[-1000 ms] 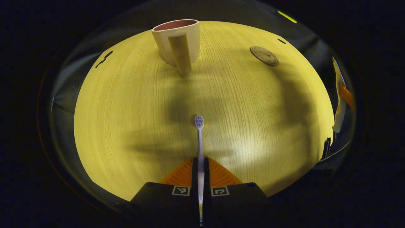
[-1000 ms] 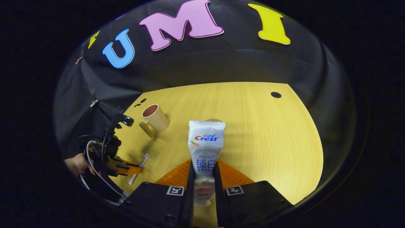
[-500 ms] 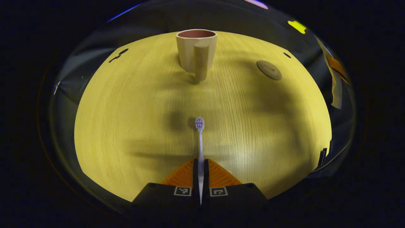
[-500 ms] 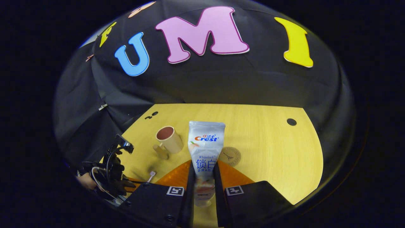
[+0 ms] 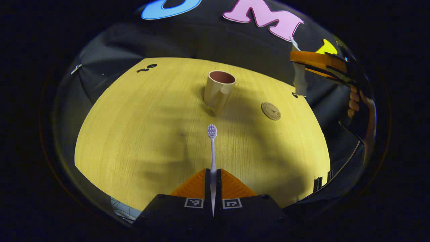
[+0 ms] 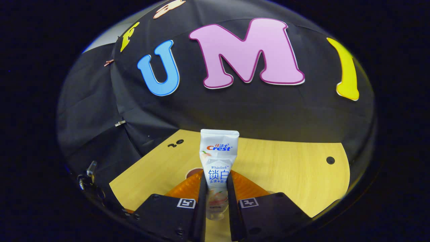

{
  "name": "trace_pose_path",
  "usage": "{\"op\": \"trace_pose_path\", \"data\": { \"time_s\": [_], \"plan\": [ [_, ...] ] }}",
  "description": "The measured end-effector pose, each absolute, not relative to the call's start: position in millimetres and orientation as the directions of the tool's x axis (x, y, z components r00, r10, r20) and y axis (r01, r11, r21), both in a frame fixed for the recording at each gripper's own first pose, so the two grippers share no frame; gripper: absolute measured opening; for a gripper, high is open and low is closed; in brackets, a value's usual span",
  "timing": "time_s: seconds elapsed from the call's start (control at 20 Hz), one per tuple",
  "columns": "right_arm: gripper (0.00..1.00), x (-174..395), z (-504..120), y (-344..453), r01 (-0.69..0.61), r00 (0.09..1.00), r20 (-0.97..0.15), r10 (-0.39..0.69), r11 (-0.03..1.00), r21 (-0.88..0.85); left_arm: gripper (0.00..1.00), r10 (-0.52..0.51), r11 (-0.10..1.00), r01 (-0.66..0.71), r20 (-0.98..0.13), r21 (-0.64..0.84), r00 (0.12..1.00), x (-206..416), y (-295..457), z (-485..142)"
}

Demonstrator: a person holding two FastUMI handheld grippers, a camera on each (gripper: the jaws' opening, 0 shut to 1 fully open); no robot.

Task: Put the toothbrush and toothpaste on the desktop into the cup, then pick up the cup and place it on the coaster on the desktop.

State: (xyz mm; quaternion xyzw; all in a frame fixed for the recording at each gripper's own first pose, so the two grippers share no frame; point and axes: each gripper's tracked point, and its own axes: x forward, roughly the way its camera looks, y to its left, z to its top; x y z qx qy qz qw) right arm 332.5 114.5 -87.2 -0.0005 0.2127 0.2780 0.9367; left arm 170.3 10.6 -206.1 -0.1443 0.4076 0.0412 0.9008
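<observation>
Here the left gripper point(image 5: 213, 174) pinches the toothbrush point(image 5: 212, 148) by its handle, bristles pointing ahead toward the cup point(image 5: 218, 88), which stands on the desktop point(image 5: 134, 134) with the coaster point(image 5: 271, 111) to its right; the right gripper point(image 6: 217, 183) clamps the toothpaste point(image 6: 218, 161) upright between its 2 fingers

black cloth wall point(image 6: 235, 107), yellow wooden desktop point(image 5: 134, 134) (shadowed)

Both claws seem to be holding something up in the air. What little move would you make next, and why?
Probably carry the left claw forward over the cup and tip the toothbrush in. The cup stands open and upright straight ahead on the table, and the brush is already clamped. The right claw grips the toothpaste.
</observation>
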Motion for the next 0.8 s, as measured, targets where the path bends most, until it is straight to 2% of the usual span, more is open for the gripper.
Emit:
{"op": "trace_pose_path", "data": {
  "time_s": [0.25, 0.5, 0.8],
  "plan": [
    [0.32, 360.8, -82.9, 169.7, -0.556, 0.749, -0.351, 0.562, 0.821, 0.127, 0.06, -0.041, 0.936, -0.215, -0.694, -0.278, 0.719, 151.6, 15.0, -174.8],
    [0.32, 395.7, -91.9, 208.8, -0.528, 0.764, -0.311, 0.566, 0.824, 0.203, 0.07, -0.019, 0.928, -0.227, -0.643, -0.297, 0.765, 145.9, 27.9, -155.2],
    [0.32, 419.8, -131.2, 234.4, -0.541, 0.759, -0.33, 0.561, 0.826, 0.16, 0.06, 0.028, 0.903, -0.274, -0.591, -0.331, 0.806, 146.3, 50.7, -142.1]
  ]
}}
